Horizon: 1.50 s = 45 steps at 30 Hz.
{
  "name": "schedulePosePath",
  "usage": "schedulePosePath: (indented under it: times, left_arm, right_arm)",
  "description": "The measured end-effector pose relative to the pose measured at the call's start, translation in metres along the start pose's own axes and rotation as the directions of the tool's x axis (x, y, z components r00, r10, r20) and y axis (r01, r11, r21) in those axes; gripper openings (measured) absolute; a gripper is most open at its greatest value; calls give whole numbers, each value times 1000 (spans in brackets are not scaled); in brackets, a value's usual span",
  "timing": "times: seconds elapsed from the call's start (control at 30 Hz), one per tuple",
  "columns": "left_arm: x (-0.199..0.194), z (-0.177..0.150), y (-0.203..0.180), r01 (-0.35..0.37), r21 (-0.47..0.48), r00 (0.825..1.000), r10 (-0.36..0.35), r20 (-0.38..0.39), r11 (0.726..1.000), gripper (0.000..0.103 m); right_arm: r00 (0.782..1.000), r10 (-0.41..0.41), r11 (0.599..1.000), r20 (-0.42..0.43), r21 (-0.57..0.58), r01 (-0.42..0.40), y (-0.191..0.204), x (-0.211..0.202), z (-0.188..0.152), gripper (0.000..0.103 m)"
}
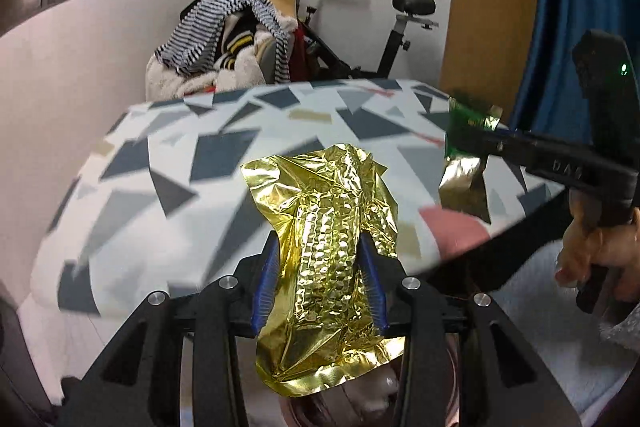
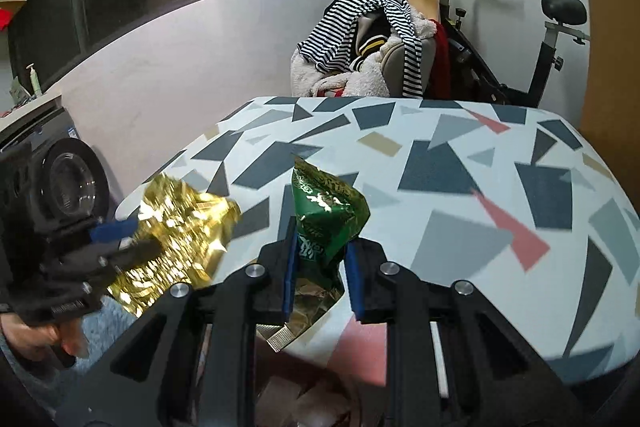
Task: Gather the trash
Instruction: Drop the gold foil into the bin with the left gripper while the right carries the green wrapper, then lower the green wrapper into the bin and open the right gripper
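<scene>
Left wrist view: a crumpled gold foil wrapper [image 1: 332, 255] sits between the blue pads of the left gripper [image 1: 322, 291], which pinches it across its embossed, bumpy middle. The foil spreads out above the fingers and hangs below them toward 6 o'clock. At 3 o'clock the right gripper [image 1: 472, 139], a black frame held by a hand [image 1: 600, 251], pinches a green wrapper [image 1: 468, 119] with a gold inner side, held in the air over the desk's near edge.

In the right wrist view the green wrapper [image 2: 326, 223] stands up between the right gripper's [image 2: 320, 267] fingers, pressed tight on its lower part, printed green film above and a gold, crimped end hanging below. At 9 o'clock the left gripper [image 2: 120, 239] carries the gold foil wrapper [image 2: 176, 239], blurred; a hand [image 2: 36, 339] grips its handle.

Both wrappers are thin, shiny and heavily creased. Beneath them lies the desk [image 2: 460, 187], rounded at its corners, its top white with grey, dark blue, tan and pink angular shapes. Beyond it at 12 o'clock a chair is heaped with clothes [image 2: 372, 43], a striped top over fleecy white fabric, with an exercise bike [image 2: 520, 27] beside it against a white wall under dark windows. A washing machine [image 2: 68, 179] stands at 9 o'clock, and a blue curtain [image 1: 560, 7] hangs at 2 o'clock.
</scene>
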<state>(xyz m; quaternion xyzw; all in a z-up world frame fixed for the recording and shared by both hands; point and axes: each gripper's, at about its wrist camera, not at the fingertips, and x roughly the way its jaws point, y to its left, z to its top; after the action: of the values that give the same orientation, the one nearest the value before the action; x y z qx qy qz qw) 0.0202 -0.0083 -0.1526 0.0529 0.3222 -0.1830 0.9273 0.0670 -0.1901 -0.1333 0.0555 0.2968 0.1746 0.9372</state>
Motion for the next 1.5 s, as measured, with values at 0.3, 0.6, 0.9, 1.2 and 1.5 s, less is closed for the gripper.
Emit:
schedulePosePath:
  times: [0.3, 0.6, 0.9, 1.2, 1.5]
  left_arm:
    - [-4, -50, -19, -18, 24, 1000, 19, -17, 1000, 41]
    - [6, -59, -19, -23, 21, 999, 24, -41, 1000, 42]
    - [15, -63, -21, -3, 22, 998, 4, -70, 1000, 45]
    - [16, -65, -25, 46, 25, 996, -44, -76, 999, 64]
    - [5, -60, -15, -33, -14, 999, 32, -16, 999, 82]
  right_arm:
    - [999, -41, 999, -16, 33, 42, 9, -16, -45, 24]
    - [999, -47, 999, -26, 25, 48, 4, -15, -73, 24]
    - [998, -34, 999, -44, 8, 34, 6, -6, -78, 24]
    - [998, -29, 999, -56, 28, 31, 6, -1, -78, 24]
    - [996, -18, 1000, -87, 13, 19, 9, 4, -80, 24]
